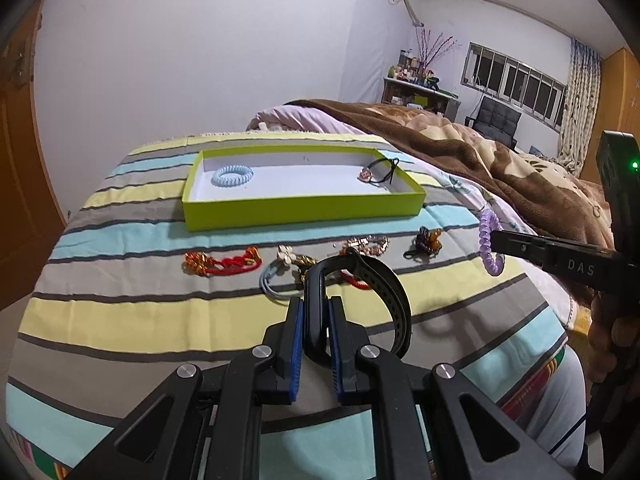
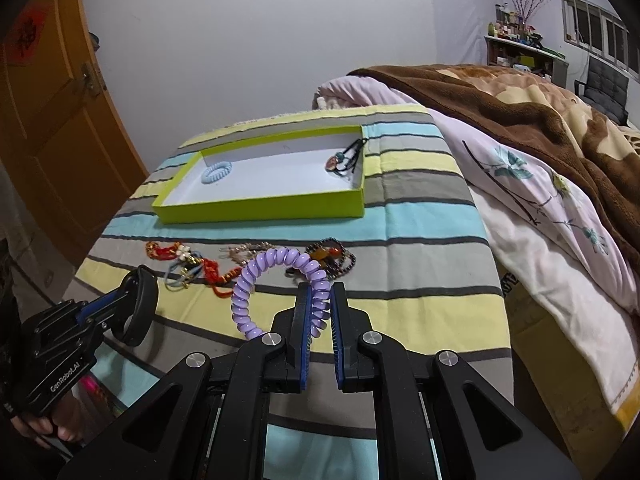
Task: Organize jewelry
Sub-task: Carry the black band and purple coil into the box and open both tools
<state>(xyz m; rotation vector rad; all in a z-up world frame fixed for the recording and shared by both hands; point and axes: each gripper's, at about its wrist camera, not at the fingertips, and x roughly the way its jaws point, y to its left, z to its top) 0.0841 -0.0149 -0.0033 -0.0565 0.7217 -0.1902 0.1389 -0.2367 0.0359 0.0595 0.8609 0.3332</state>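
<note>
My left gripper (image 1: 316, 312) is shut on a black watch band (image 1: 384, 292), held above the striped cloth; it also shows in the right wrist view (image 2: 140, 304). My right gripper (image 2: 320, 300) is shut on a purple spiral hair tie (image 2: 260, 276), also seen in the left wrist view (image 1: 489, 246). The green box (image 1: 304, 210) (image 2: 264, 208) lies open beyond, holding a light blue spiral tie (image 1: 233, 175) (image 2: 216, 171) at its left and a black cord with a charm (image 1: 376, 172) (image 2: 344, 158) at its right.
Between box and grippers lie a red cord bracelet (image 1: 220, 262), a grey hair tie with a flower (image 1: 280, 276), a beaded chain bracelet (image 1: 366, 245) and a dark bead bracelet (image 1: 426, 242) (image 2: 332, 256). A brown blanket (image 1: 500, 160) covers the bed at right. An orange door (image 2: 52, 120) stands left.
</note>
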